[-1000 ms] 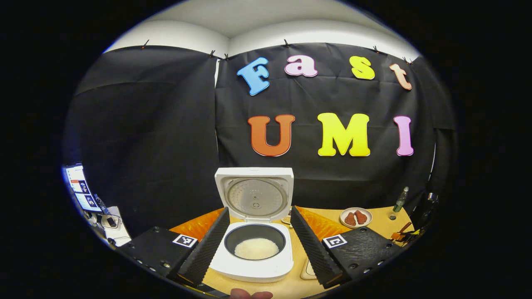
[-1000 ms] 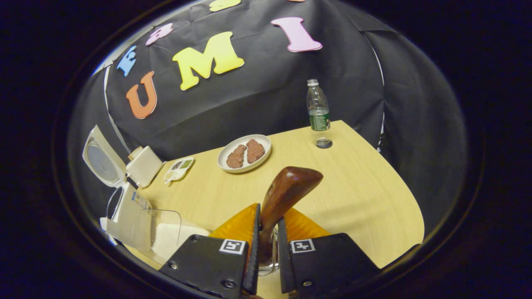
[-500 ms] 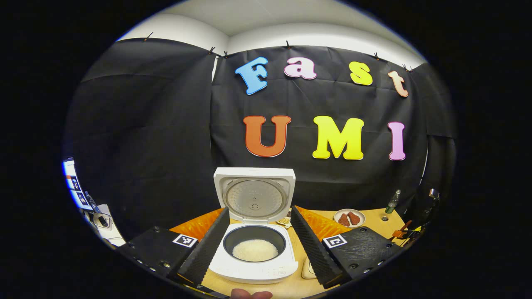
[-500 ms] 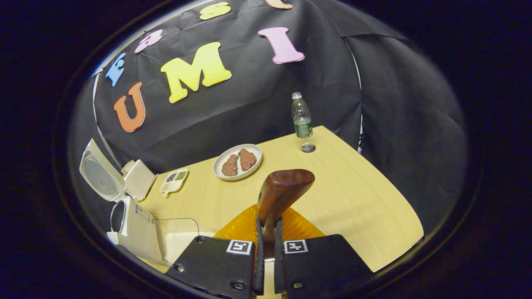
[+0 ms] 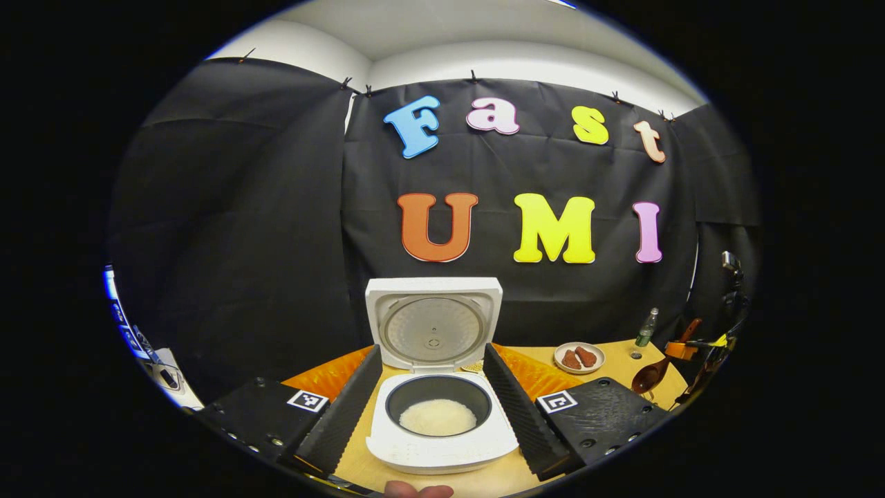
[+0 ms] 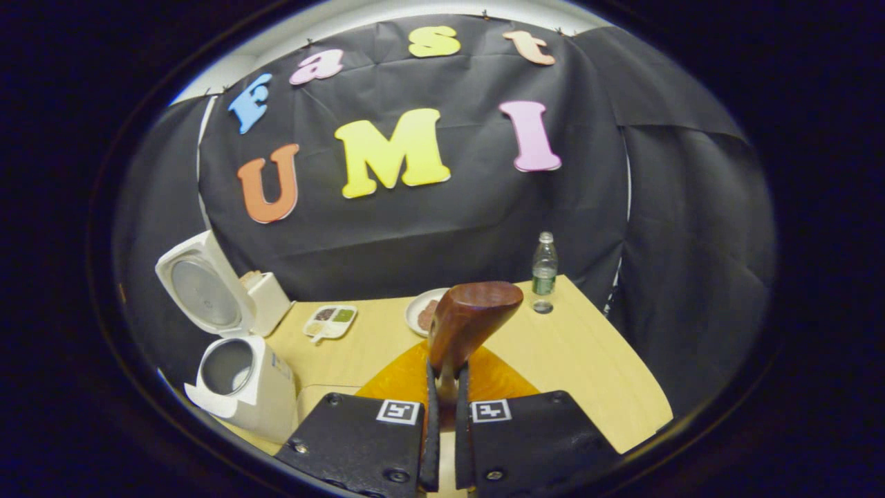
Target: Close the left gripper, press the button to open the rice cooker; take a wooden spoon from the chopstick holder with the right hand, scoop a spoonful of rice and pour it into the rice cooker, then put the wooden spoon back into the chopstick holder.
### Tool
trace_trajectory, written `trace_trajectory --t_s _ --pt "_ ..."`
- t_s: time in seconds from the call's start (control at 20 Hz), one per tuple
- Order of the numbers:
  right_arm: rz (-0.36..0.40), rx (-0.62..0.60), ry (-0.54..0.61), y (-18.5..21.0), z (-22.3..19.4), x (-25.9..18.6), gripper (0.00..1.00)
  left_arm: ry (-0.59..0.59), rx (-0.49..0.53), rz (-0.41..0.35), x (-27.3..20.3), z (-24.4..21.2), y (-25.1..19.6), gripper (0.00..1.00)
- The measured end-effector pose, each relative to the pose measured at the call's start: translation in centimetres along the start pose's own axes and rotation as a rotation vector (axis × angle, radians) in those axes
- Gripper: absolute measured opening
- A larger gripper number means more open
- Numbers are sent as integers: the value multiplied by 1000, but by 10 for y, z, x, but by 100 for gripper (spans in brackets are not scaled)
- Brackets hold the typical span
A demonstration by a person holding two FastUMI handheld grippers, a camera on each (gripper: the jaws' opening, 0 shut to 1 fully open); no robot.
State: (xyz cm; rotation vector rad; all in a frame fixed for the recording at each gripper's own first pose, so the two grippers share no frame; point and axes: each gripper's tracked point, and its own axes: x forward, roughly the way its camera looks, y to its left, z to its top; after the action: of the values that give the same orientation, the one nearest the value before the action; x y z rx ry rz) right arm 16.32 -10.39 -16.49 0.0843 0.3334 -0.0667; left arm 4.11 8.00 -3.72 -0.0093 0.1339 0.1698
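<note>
Black cloth backs a wooden desk (image 6: 581,346) where the rice cooker (image 5: 442,429) stands open between the left claw's (image 5: 434,398) wide-spread fingers. The right claw (image 6: 442,415) pinches the wooden spoon (image 6: 467,321) aloft; a loose pinch could let it twist.

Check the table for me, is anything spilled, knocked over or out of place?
Nothing stands out. The rice cooker stands open with rice inside, the bottle is upright, and the right gripper holds the wooden spoon.
</note>
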Motion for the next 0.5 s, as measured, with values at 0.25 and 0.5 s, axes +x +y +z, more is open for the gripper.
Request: trace_trajectory --t_s 0.25,0.5 --pt "58 -130 -1 60 -19 2 14 5 -8 28 -3 -3 33 94" --pt "44 -275 45 81 -67 19 14 33 0 49 -7 -13 54 94"
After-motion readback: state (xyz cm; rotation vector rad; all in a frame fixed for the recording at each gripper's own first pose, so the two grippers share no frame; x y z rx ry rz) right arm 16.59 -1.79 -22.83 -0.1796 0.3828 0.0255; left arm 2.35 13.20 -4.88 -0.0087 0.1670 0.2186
